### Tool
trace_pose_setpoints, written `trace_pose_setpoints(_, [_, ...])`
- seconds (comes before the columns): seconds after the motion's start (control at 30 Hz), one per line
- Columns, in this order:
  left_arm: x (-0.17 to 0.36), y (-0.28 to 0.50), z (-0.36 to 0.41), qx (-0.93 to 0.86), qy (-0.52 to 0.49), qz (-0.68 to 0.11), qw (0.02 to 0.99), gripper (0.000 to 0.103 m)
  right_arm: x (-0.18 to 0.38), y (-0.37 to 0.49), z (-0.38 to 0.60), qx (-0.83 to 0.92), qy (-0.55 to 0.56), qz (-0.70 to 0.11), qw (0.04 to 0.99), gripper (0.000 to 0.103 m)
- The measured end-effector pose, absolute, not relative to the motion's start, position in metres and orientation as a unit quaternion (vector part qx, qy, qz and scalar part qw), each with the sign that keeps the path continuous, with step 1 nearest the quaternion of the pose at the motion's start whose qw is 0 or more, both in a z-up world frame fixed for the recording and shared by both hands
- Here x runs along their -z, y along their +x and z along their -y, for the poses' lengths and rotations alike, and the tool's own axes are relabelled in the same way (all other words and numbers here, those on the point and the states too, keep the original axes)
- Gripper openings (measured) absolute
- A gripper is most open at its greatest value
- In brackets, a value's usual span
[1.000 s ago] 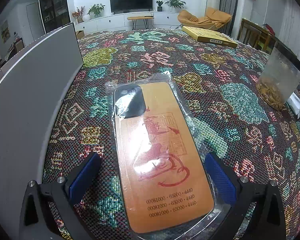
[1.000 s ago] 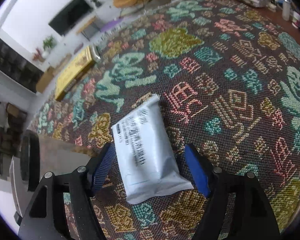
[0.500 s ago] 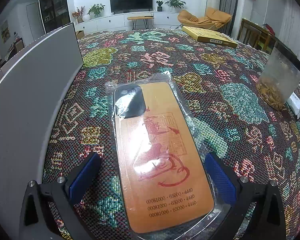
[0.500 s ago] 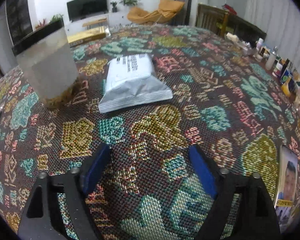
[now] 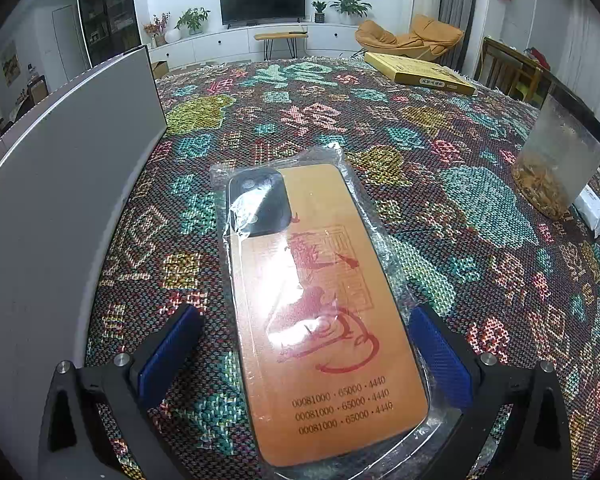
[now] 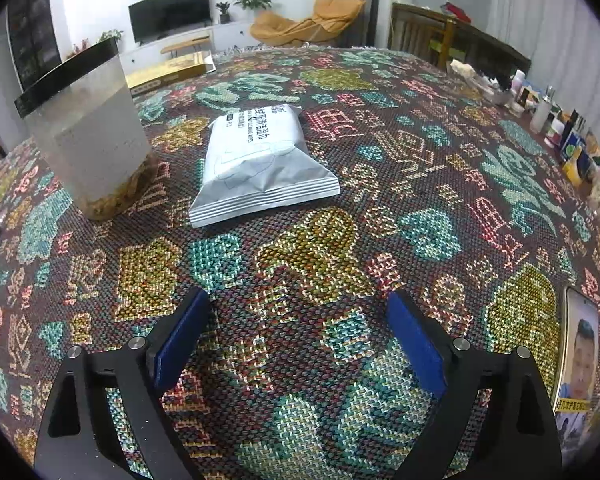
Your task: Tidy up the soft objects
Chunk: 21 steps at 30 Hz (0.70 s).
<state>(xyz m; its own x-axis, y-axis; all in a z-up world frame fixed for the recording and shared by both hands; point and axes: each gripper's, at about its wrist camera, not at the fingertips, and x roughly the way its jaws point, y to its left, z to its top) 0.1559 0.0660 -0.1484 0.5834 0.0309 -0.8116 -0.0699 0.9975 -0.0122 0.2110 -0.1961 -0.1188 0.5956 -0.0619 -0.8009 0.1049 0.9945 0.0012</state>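
An orange phone case in a clear plastic bag lies flat on the patterned tablecloth. My left gripper is open, its blue pads either side of the case's near end, not touching it. A white pack of wet wipes lies on the tablecloth in the right wrist view. My right gripper is open and empty, well short of the pack. The pack's end also shows in the left wrist view.
A grey panel stands along the left. A frosted container with a black rim stands beside the wipes, also in the left wrist view. A yellow flat box lies far. Bottles and small boxes line the right edge.
My right gripper has drawn back from the wipes pack, which now lies on the cloth ahead of it, and the view has turned level. The left gripper has not moved.
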Motion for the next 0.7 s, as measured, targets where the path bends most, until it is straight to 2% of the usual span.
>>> trace_pose_setpoints(0.7, [0.1481,0.1557,-0.0669,-0.028,-0.021,-0.456,0.889,0.103,0.1192,0.2110,0.1953,0.047,0.023,-0.447,0.893,0.093])
